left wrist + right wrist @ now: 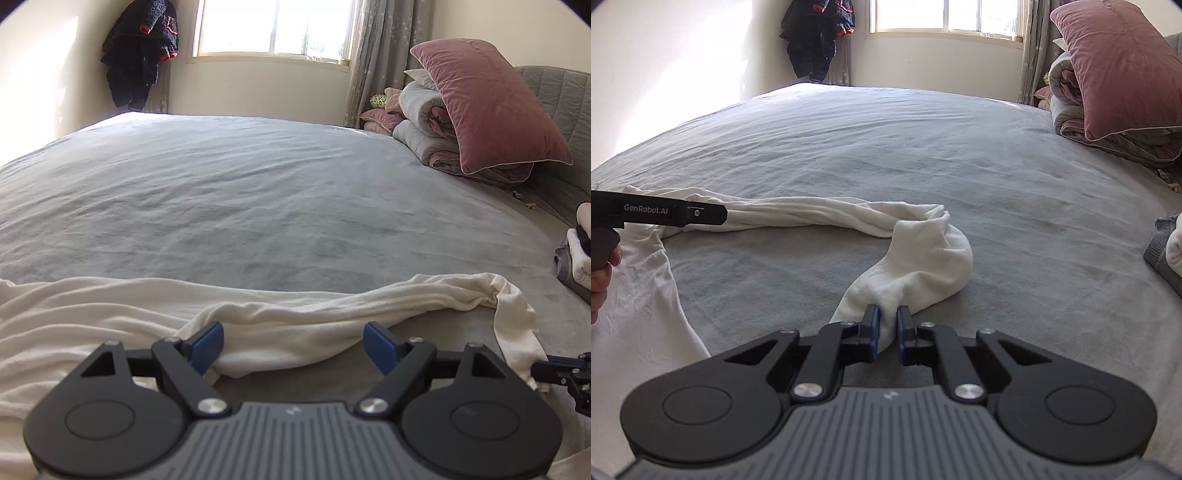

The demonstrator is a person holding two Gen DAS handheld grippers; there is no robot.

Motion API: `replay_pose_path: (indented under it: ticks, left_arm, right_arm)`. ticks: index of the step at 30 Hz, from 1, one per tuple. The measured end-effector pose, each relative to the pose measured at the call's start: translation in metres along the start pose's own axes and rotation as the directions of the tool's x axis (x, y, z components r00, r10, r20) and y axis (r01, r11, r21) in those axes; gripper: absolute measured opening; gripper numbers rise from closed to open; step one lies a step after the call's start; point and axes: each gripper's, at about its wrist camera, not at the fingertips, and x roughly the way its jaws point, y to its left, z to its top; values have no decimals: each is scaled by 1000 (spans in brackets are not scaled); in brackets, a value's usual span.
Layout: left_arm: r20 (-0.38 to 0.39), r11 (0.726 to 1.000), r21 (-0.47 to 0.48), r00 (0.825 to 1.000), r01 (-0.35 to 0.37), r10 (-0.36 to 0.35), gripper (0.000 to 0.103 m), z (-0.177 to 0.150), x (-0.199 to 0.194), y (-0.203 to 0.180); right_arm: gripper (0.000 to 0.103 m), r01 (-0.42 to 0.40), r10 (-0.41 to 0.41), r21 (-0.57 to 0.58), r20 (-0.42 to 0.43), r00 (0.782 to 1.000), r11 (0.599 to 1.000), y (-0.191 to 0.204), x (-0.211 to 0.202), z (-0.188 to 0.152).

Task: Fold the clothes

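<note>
A cream-white garment (92, 317) lies spread on the grey bed (236, 192), its long sleeve (820, 214) stretched out to the right and curling back. My left gripper (293, 347) stands open over the garment's folded edge, blue pads wide apart, cloth lying between them. My right gripper (887, 325) is shut on the sleeve's end (886, 295), with cloth pinched between its pads. In the right wrist view the left gripper's body (665, 212) reaches in from the left, held by a hand (600, 280). The right gripper's tip (561, 373) shows at the left wrist view's right edge.
A pink pillow (491, 107) leans on a rolled grey quilt (428, 122) at the headboard end. Folded grey and white clothes (1167, 251) are stacked at the bed's right edge. A dark jacket (142, 48) hangs by the window (273, 27).
</note>
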Motion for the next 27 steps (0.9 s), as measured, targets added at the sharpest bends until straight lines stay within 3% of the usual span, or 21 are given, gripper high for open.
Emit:
replay_pose_path:
  ticks: [11,16,27]
  left_arm:
    - [31,999,32,1000,3,-4,84,11,2,-3]
    - [2,998,57,1000,12,-12,84,14,16,-5]
    - [-35,998,55,999,31,-29,84,23,41,-21]
  right_arm:
    - [5,56,-60,65,72,996,996,-45,-33,5]
    - [5,84,-97,149,83,992,985,-78,-40,9]
    - [5,61,-65,397,-5,998,916,-145,-9,22]
